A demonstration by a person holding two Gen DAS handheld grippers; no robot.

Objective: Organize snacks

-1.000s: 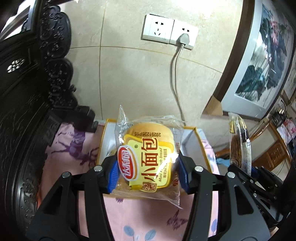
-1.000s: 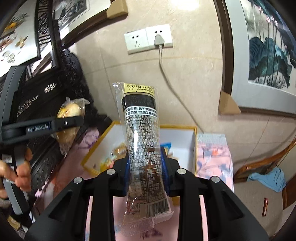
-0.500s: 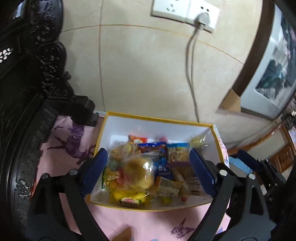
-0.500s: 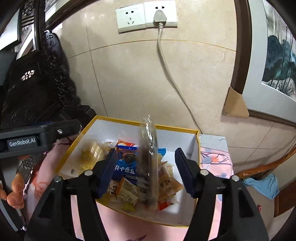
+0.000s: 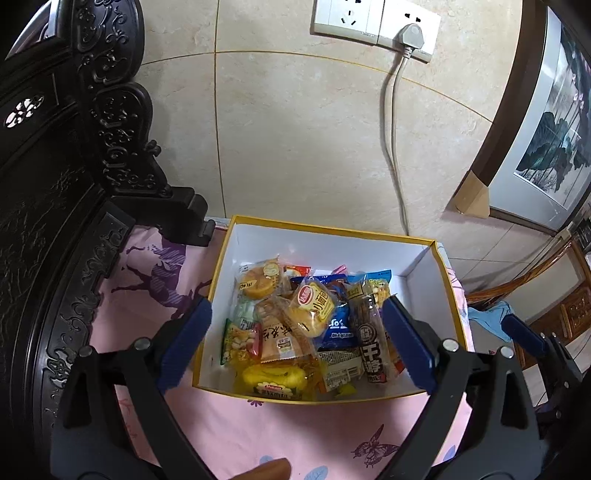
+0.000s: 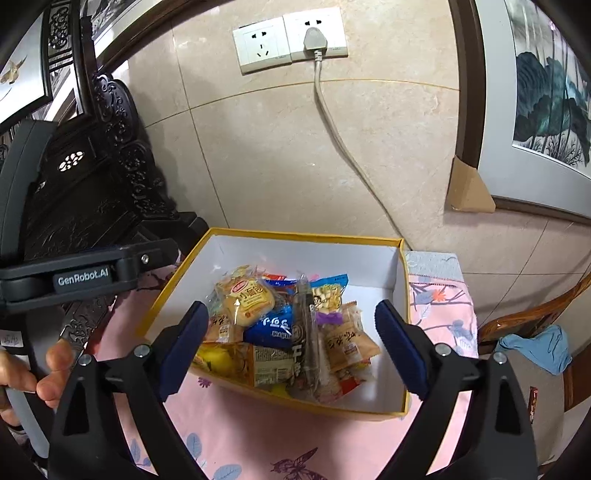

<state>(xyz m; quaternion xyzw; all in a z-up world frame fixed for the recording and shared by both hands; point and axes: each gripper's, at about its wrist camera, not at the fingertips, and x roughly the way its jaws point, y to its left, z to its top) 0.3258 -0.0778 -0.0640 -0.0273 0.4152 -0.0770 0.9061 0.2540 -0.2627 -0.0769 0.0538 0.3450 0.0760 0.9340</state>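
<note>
nearby, socket (image 5: 373,20) above snack box (image 5: 325,230)

Lower snack packets (image 5: 291,354) lie buried; framed painting (image 6: 546,110) cut off.

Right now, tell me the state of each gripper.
Left gripper: jaws opening wide, holding nothing; it hangs over the snack box.
Right gripper: jaws opening wide, holding nothing, above the same box.

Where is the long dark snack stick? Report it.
In the left wrist view the long dark snack stick lies in the yellow-rimmed box, right of the blue packet.
</note>
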